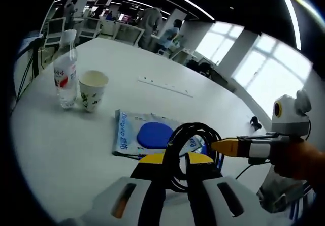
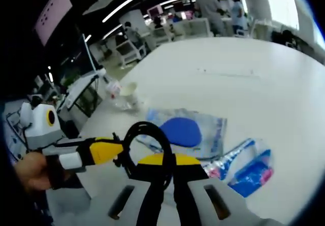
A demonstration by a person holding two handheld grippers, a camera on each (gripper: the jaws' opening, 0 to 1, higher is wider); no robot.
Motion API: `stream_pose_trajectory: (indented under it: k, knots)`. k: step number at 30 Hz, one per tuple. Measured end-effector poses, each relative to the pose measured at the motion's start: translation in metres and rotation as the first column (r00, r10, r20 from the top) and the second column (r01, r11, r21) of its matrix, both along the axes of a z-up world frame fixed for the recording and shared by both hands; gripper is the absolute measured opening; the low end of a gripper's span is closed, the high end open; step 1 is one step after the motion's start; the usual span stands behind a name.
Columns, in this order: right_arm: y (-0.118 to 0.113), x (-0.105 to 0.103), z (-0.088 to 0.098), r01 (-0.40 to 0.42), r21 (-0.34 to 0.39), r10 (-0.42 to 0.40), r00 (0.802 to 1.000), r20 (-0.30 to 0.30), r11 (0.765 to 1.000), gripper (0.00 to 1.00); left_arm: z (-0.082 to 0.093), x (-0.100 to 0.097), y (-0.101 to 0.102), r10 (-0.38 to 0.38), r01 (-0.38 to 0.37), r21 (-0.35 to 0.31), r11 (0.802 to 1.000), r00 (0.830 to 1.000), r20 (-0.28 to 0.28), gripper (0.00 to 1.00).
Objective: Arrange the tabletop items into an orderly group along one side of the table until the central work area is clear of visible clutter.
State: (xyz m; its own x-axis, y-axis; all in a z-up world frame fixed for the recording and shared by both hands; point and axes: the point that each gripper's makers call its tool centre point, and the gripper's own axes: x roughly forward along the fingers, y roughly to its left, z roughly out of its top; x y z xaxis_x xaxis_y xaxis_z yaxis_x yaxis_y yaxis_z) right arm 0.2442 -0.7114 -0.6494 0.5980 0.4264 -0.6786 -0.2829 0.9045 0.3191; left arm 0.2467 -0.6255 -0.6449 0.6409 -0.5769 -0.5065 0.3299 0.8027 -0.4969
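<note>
Left hand-held gripper [image 1: 175, 160] low over near part of white worktop [image 1: 61, 144], jaws pressed together, pinching coiled black cable [image 1: 195, 134]. Same cable loop [image 2: 147, 134] seen in right gripper view, pinched between pressed-together jaws of right hand-held gripper [image 2: 163, 165]. So both grippers clamped on one coil, tips touching or nearly so; in left gripper view right one comes in from right w/ yellow tip [image 1: 226, 146], in right gripper view left one comes in from left w/ yellow tip [image 2: 104, 150], a person's hand [image 2: 30, 170] behind it.

Just beyond coil: flat clear packet w/ blue disc inside [image 1: 147, 134], lying flat, partly under cable loop. In right gripper view same packet [image 2: 185, 129] mid-worktop, second blue-printed wrapper [image 2: 244, 167] just beside it toward right edge of view.

Water bottle [image 1: 65, 71] upright near worktop's far-left edge, paper cup [image 1: 92, 90] upright just beside it, touching or nearly. Both well apart from packet. In right gripper view bottle & cup [image 2: 122, 95] small, near worktop's left edge; detail too small to tell.

Long thin white strip [image 1: 165, 85] flat on worktop, beyond packet. Wide bare surface between bottle/cup pair & packet, also past strip toward far edge. Small dark object [image 1: 255, 122] near right edge, can't tell what.

Beyond worktop: other desks, screens, people standing, bright windows at right.
</note>
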Motion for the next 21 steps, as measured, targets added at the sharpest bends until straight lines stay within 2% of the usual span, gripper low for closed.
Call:
stream_pose_trajectory:
  k: [13, 21]
  knots:
    - [0.013, -0.040, -0.029, -0.044, -0.013, 0.043, 0.996, -0.074, 0.999, 0.01, -0.034, -0.038, 0.012, -0.006, 0.008, 0.030, 1.000, 0.997, -0.077, 0.12]
    - [0.015, -0.055, -0.046, -0.029, 0.001, 0.029, 0.992, -0.120, 1.000, 0.01, -0.052, -0.053, 0.014, -0.014, 0.020, 0.050, 0.999, 0.993, -0.117, 0.12]
